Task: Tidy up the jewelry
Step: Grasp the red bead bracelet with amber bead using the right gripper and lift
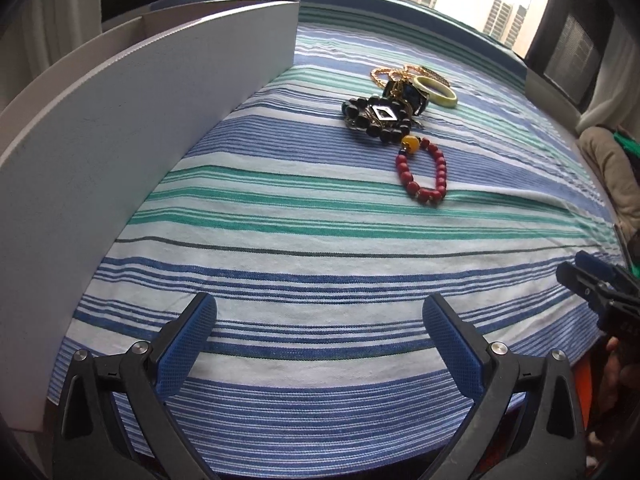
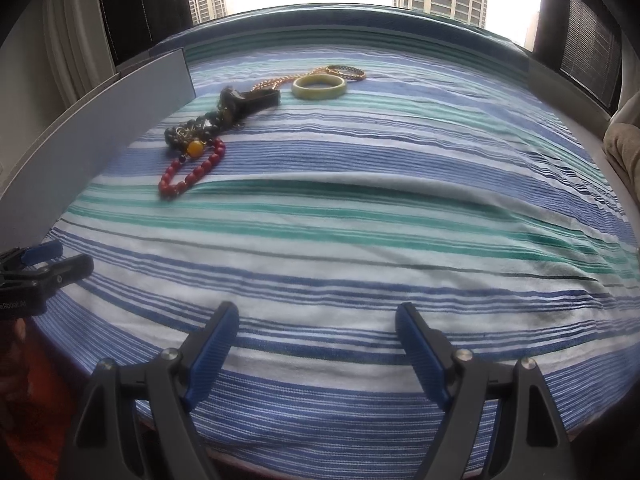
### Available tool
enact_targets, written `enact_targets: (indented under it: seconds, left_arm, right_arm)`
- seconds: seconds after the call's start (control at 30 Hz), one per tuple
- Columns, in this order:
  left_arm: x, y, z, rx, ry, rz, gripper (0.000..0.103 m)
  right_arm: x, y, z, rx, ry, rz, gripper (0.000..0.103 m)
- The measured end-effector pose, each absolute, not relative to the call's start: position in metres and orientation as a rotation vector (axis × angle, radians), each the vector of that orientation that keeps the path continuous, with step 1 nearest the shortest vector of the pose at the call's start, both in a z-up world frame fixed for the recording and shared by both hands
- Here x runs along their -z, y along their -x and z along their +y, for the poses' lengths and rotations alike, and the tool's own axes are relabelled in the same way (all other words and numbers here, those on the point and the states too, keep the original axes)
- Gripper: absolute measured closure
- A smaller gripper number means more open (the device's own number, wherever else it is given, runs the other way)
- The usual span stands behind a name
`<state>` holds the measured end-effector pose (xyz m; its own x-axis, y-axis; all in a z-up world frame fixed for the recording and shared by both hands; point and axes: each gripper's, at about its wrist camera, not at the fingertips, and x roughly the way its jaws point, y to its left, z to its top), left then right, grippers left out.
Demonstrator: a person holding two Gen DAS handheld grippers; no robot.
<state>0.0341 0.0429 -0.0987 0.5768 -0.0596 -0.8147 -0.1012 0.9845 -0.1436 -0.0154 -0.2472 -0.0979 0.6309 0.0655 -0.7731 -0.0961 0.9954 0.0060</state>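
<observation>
A pile of jewelry lies on the striped cloth: a red bead bracelet (image 1: 424, 172) (image 2: 190, 172) with a yellow bead, a black bead bracelet with a diamond pendant (image 1: 376, 118) (image 2: 192, 132), a pale green bangle (image 1: 436, 94) (image 2: 319, 87), a gold chain (image 1: 386, 74) (image 2: 276, 80) and a patterned bangle (image 2: 347, 72). My left gripper (image 1: 320, 320) is open and empty, near the cloth's front edge. My right gripper (image 2: 318, 324) is open and empty, also near the front edge. Each gripper shows at the other view's side (image 1: 596, 284) (image 2: 36, 268).
A white box (image 1: 140, 120) (image 2: 100, 120) with tall walls stands on the left of the striped cloth (image 1: 320, 248) (image 2: 360, 220). A window with tower blocks is behind. A beige cushion (image 1: 608, 164) lies at the right.
</observation>
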Motion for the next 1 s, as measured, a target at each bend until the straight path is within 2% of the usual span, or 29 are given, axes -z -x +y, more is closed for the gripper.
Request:
enact_targets:
  seconds: [0.2,0.23,0.27,0.33,0.4,0.47,0.77,0.9,0.93,1.0]
  left_arm:
    - [0.090,-0.030,0.059,-0.059,0.228,0.927,0.001]
    - [0.088,-0.029,0.060,-0.062,0.231,0.920,0.001]
    - [0.086,-0.028,0.061,-0.064,0.231,0.915,0.001]
    - [0.083,-0.024,0.063,-0.070,0.228,0.907,0.001]
    - [0.082,-0.021,0.066,-0.081,0.229,0.902,0.001]
    - [0.080,-0.017,0.071,-0.095,0.240,0.898,0.001]
    - [0.084,-0.016,0.080,-0.103,0.266,0.913,0.001]
    - [0.083,-0.016,0.078,-0.106,0.251,0.915,0.001]
    - [0.083,-0.016,0.078,-0.108,0.253,0.918,0.001]
    - [0.082,-0.015,0.080,-0.113,0.250,0.918,0.001]
  right_arm:
    - [0.072,-0.033,-0.231,-0.232,-0.030,0.881,0.022]
    - [0.073,-0.044,-0.222,-0.256,-0.021,0.891,0.028]
    - [0.074,-0.056,-0.211,-0.277,-0.004,0.896,0.042]
    - [0.080,-0.081,-0.189,-0.297,0.037,0.914,0.050]
    - [0.086,-0.102,-0.171,-0.316,0.049,0.923,0.051]
    - [0.090,-0.115,-0.156,-0.316,0.082,0.924,0.061]
    - [0.099,-0.137,-0.109,-0.354,0.052,1.023,0.067]
    - [0.102,-0.141,-0.097,-0.268,0.096,0.973,0.069]
    - [0.102,-0.142,-0.096,-0.248,0.105,0.954,0.083]
    - [0.103,-0.140,-0.103,-0.249,0.074,0.933,0.085]
